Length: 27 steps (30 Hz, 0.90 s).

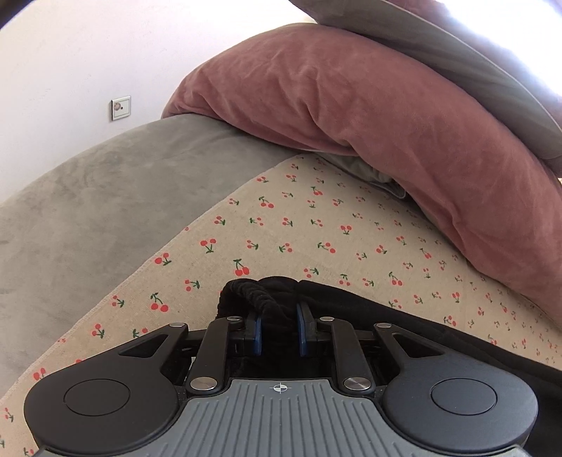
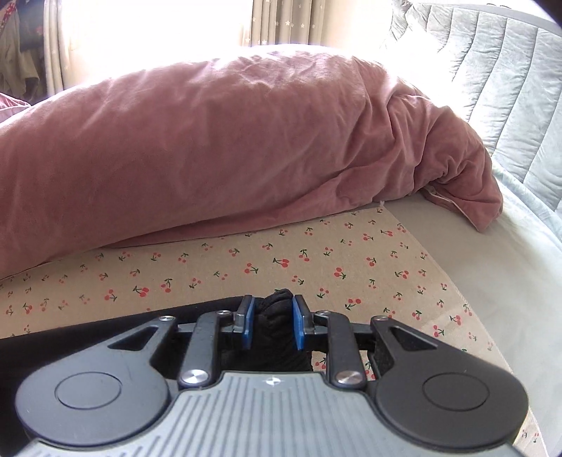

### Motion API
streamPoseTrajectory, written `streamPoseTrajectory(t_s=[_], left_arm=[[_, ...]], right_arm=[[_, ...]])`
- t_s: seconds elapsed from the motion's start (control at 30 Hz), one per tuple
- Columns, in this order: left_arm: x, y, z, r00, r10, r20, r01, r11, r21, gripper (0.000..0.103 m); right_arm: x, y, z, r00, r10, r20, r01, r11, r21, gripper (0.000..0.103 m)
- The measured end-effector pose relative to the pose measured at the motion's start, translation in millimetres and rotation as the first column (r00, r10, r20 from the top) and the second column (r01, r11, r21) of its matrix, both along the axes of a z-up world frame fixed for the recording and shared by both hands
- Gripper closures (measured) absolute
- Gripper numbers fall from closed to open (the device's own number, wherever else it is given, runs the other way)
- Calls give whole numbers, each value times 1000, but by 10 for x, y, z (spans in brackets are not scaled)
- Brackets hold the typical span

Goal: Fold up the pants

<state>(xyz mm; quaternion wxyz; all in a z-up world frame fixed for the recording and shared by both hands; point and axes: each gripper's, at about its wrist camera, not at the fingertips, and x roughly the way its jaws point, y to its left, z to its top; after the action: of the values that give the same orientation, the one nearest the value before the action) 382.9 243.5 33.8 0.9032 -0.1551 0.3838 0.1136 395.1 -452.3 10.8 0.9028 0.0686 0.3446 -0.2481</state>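
Nearest in the left wrist view, the left gripper (image 1: 279, 325) has its 2 blue pads (image 1: 258, 334) drawn in on a bunched, elasticated edge of the black pants (image 1: 260, 298), which puffs up between and ahead of the fingers. The rest of the black cloth trails off to the right of that gripper, low over the cherry-print cloth (image 1: 316, 228). The gripper tilts downward toward the bed.

In the right wrist view, the right gripper (image 2: 270, 325) is likewise clamped on a gathered fold of the pants (image 2: 277, 316), a dark knob of fabric pinched between its blue pads (image 2: 298, 327). More black cloth runs away to the left behind the fingers. This gripper also points down at a slant.

No container shows in either view; the pants lie on the cherry-print cloth (image 2: 281, 260), which is spread flat over the bed.

Beyond the cloth, to the left in the left view, lies a grey plush blanket (image 1: 105, 197). Farther back a bulky pink duvet (image 2: 228, 147) rests along the cloth's far edge, with a grey pillow (image 1: 456, 63) on top of it in the left view. A pale quilted headboard (image 2: 491, 70) stands at the right, a curtain (image 2: 281, 21) hangs by a bright window, and a wall socket (image 1: 121, 108) sits on the white wall.
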Motion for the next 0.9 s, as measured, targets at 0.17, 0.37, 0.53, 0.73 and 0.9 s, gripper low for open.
streamPoseTrajectory(t_s=[0.17,0.37,0.53,0.73,0.9], left_arm=[[-457,200,517,993,6,121,5,996,-92,86],[-1597,479,423,980,-87,179,106,990,-98,85],[-2115,679,-195,987,-161,23,163,973,-164,82],[-2341,839,-164,995,-90,37,97,951,-295,72],[-2631,927,46,995,-12,97,47,928,-368,69]], right_arm=[[-491,41,757,976,89,197,-91,996,0,79],[-1819,90,837,945,162,285,-167,986,-7,79],[-2582,-17,-9,987,140,81,-151,978,143,78],[-3012,94,-296,997,44,60,-57,969,238,71],[-3246,139,-218,989,-78,129,34,949,314,33]])
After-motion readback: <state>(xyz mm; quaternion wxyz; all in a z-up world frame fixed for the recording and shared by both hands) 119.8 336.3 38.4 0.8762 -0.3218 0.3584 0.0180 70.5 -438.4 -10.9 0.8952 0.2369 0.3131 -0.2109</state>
